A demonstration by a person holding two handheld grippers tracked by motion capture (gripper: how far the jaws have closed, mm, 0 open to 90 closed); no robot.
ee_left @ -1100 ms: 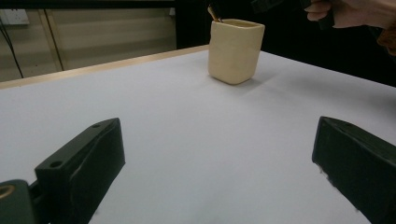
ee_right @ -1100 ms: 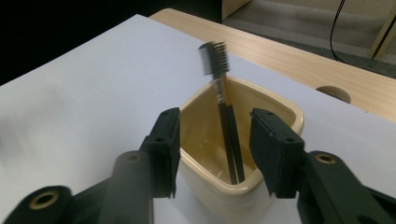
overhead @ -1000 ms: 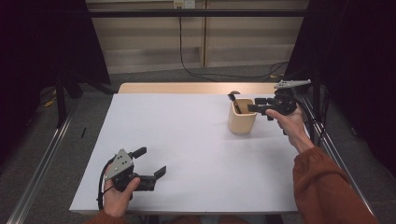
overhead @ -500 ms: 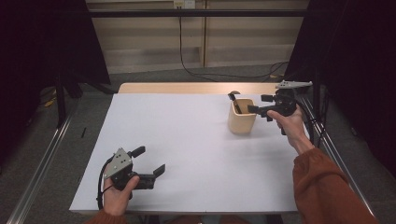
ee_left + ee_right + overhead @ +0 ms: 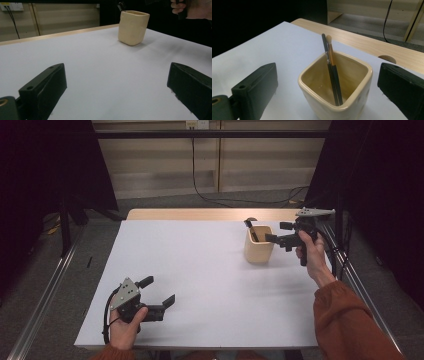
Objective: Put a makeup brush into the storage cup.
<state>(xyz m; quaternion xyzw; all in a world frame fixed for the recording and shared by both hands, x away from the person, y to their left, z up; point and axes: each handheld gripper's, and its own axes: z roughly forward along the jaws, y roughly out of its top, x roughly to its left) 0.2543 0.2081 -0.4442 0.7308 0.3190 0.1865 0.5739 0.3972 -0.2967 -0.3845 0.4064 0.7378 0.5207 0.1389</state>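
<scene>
A cream square cup [image 5: 259, 245] [image 5: 133, 27] [image 5: 335, 87] stands upright on the white table at the right. Two thin brushes [image 5: 332, 70] lean inside it, a dark tip [image 5: 249, 225] poking above its rim. My right gripper [image 5: 275, 233] [image 5: 325, 100] hovers open just right of the cup, jaws pointing at it, nothing between them. Near the table's front left, my left gripper [image 5: 157, 292] [image 5: 115, 100] is held open and empty, facing the distant cup.
The white table cover [image 5: 200, 270] spans most of the surface, with a bare wooden strip [image 5: 200, 214] along the far edge. A metal rail [image 5: 45, 295] runs along the left, and a cable [image 5: 200, 190] hangs at the back wall.
The right gripper has drawn back slightly to the right, away from the cup. The left gripper has barely shifted.
</scene>
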